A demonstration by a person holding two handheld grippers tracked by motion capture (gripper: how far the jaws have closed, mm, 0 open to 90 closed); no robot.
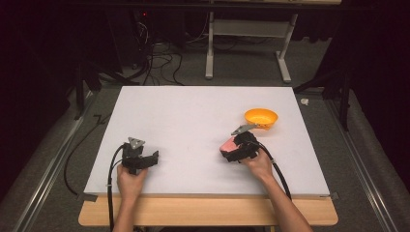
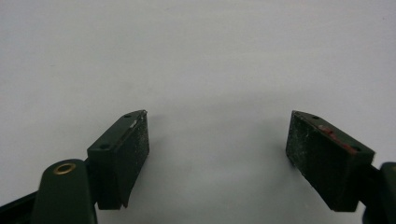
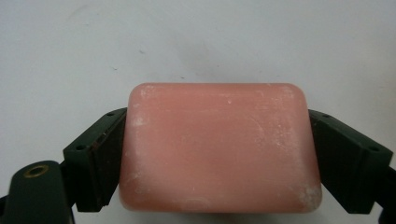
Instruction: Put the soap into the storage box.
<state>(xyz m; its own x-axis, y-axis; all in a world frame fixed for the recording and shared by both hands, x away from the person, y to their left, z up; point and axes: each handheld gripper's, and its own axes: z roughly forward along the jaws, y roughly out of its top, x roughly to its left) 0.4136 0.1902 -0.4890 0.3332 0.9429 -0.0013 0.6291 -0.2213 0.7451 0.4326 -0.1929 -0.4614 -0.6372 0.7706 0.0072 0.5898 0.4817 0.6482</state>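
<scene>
Right up against my right gripper's camera sits the pink soap bar (image 3: pixel 219 147), taking up the middle and lower part of that frame, with my two black jaws pressed flat to its left and right ends. So my right gripper (image 1: pixel 231 151) is clamped on the soap. From the high view the bar shows as a pink patch at the tip of that gripper, right of centre and low in the frame, over the white table (image 1: pixel 193 121); whether it rests on the surface or is raised just off it I cannot tell from these angles.

Up and to the right of the soap, near the table's right edge, stands an orange bowl (image 1: pixel 261 118), close to the gripper's grey plate but apart from the soap.

My left gripper (image 1: pixel 153 158) lies in the lower left of the high view, well apart from the soap. Its own camera shows both jaws spread wide with bare white table between them, holding nothing.
</scene>
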